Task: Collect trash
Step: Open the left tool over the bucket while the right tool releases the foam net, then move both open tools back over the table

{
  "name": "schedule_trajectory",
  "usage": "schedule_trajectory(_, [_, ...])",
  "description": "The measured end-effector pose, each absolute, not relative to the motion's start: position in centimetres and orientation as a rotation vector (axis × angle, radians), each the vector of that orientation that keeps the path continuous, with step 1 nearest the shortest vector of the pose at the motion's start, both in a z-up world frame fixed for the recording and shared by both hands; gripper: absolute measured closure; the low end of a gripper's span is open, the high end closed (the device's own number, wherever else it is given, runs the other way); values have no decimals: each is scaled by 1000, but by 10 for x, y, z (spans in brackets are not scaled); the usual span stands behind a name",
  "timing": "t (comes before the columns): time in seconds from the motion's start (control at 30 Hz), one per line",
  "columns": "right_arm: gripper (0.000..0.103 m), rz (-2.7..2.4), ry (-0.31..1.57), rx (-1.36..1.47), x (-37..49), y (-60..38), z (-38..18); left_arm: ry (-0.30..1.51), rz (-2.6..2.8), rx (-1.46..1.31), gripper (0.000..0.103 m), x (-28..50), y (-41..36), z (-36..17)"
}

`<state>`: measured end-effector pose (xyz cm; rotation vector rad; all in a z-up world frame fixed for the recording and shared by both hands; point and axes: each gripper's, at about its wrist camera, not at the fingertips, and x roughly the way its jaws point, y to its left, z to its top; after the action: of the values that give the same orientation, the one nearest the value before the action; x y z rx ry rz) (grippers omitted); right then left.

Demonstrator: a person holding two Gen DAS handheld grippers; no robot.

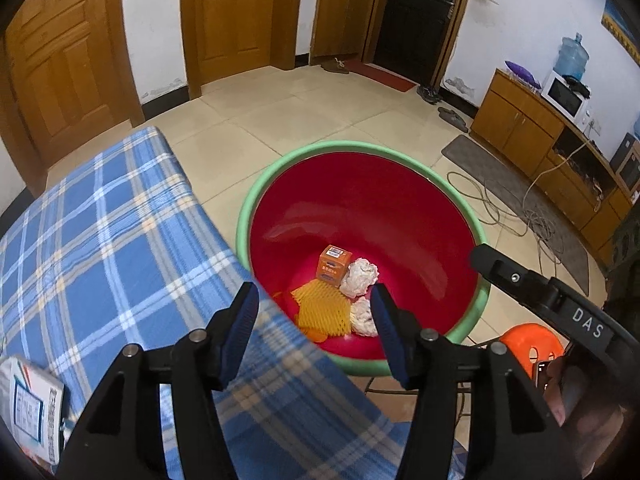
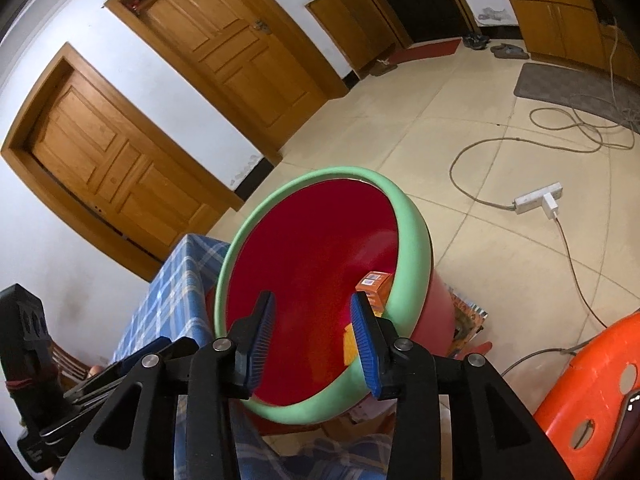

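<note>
Hovering wide open, empty, both grippers — left (image 1: pixel 314 304), right (image 2: pixel 313 314) — above binned trash (image 1: pixel 362 278).

Domestic living room, as we read it. We count panelled wooden doors (image 1: pixel 236 16) at ten and twelve o'clock, a dark entry door (image 1: pixel 416 8) at one o'clock with shoes (image 1: pixel 430 94) and a red doormat (image 1: pixel 384 74) beside it, cream floor tiles (image 1: pixel 280 120), and at two o'clock a wooden sideboard (image 1: pixel 520 128) bearing a microwave (image 1: pixel 566 98) and water jug (image 1: pixel 572 54). We note a power strip (image 2: pixel 538 200) on the floor.
</note>
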<state>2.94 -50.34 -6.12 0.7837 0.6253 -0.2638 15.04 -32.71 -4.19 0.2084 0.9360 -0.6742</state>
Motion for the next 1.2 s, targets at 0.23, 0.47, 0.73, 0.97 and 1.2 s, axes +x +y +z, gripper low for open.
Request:
schedule_trajectory(0.23, [57, -265, 626, 729, 18, -483, -39, 933, -653, 152, 45, 142, -301, -29])
schedule_trajectory(0.47, [52, -244, 640, 651, 15, -453, -21, 887, -604, 127, 45, 126, -267, -7])
schedule_trajectory(0.73, [50, -180, 640, 599, 9, -413, -7, 856, -509, 77, 45, 115, -211, 8])
schedule_trajectory(0.97, [50, -125, 636, 561, 5, -381, 5, 839, -420, 36, 45, 107, -161, 16])
schedule_trajectory(1.2, [45, -72, 635, 542, 9, -353, 10, 836, -308, -22, 45, 105, -106, 14])
